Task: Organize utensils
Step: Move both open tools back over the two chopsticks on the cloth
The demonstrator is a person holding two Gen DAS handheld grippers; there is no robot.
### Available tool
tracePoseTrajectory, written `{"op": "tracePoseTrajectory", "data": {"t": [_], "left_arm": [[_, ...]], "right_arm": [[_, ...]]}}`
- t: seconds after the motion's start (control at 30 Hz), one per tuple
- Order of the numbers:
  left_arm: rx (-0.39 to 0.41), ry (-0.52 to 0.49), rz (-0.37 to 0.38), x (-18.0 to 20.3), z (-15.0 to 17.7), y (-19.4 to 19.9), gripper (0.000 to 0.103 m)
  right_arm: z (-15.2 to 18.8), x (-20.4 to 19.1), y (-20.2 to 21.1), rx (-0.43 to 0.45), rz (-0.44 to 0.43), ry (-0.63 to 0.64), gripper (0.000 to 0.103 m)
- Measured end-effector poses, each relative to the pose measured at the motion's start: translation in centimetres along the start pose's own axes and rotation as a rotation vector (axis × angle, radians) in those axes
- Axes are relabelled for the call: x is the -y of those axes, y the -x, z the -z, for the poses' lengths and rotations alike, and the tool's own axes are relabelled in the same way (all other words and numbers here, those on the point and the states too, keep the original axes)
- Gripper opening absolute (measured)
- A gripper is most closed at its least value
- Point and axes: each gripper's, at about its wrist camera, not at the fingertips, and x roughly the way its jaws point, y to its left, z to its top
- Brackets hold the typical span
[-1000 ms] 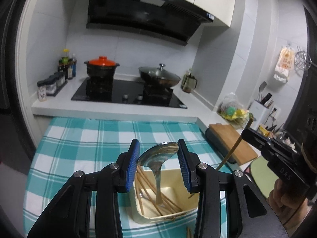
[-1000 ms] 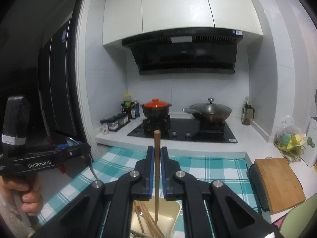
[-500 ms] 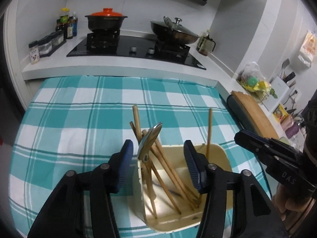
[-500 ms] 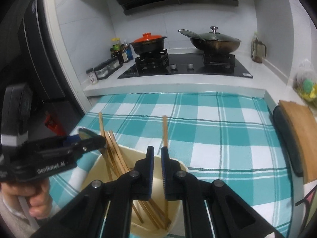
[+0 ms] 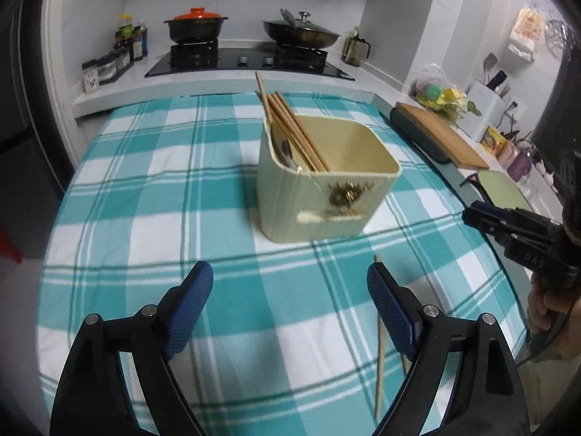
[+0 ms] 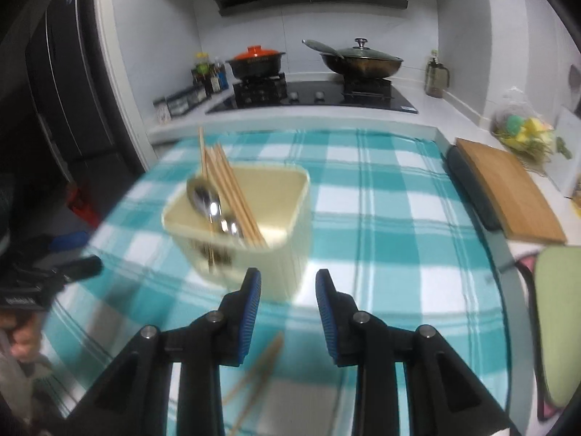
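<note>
Both sets of jaws opening, nothing between either pair. Left gripper (image 5: 288, 283) spread wide over bare checked cloth (image 5: 145, 189), blue pads (image 5: 189, 301) clear of everything, pointing down toward the near edge of the table. Right gripper (image 6: 288, 287) parted only a little, also empty, hanging just in front of the cream holder (image 6: 254, 214).

Cream holder (image 5: 326, 196) standing upright near the middle of the cloth, a gold ornament on its near wall. Inside, along its left wall: a bundle of wooden chopsticks (image 5: 290, 127) leaning up and back past the rim, and metal spoons (image 6: 210, 203) beside them, bowls up. Right half of the holder open.

Loose chopsticks (image 5: 379, 330) flat on the cloth near the front edge, well apart from the holder, one running just inside the left gripper's right finger; seen blurred under the right gripper too (image 6: 254, 374).

Beyond the far edge of the table: stove (image 5: 247, 60) with an orange-lidded pot (image 5: 196, 25) and a lidded wok (image 5: 301, 32). Wooden cutting board (image 5: 439, 134) past the right edge. Right-wrist view blurred at its left side.
</note>
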Motion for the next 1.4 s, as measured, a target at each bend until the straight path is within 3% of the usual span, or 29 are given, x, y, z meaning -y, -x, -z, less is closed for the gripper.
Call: {"op": "tracePoseTrajectory", "data": {"t": [0.1,0.17,0.43,0.83,1.4], "left_arm": [[0.001,0.008,0.008,1.8,2.9,1.0,0.089],[0.0,-0.002,0.019,3.0,4.2,1.5,0.09],[0.003,-0.045,-0.006,6.3,7.1,2.4,0.091],[0.011,-0.049,-0.027,7.0,7.7,2.5,0.091],[-0.033,-0.022,-0.056,5.8,7.7,0.2,0.091]], "right_arm": [[4.1,-1.2,1.9,-0.022,0.053,-0.016,0.034],[6.0,-1.8,2.9,-0.027,0.085,-0.034,0.047],[9.9,-3.4,6.1,-0.005,0.252,-0.022,0.054],[11.0,-3.8,8.0,0.033,0.322,0.018,0.054],[10.7,-4.1,7.2,0.044,0.37,0.086,0.054]]}}
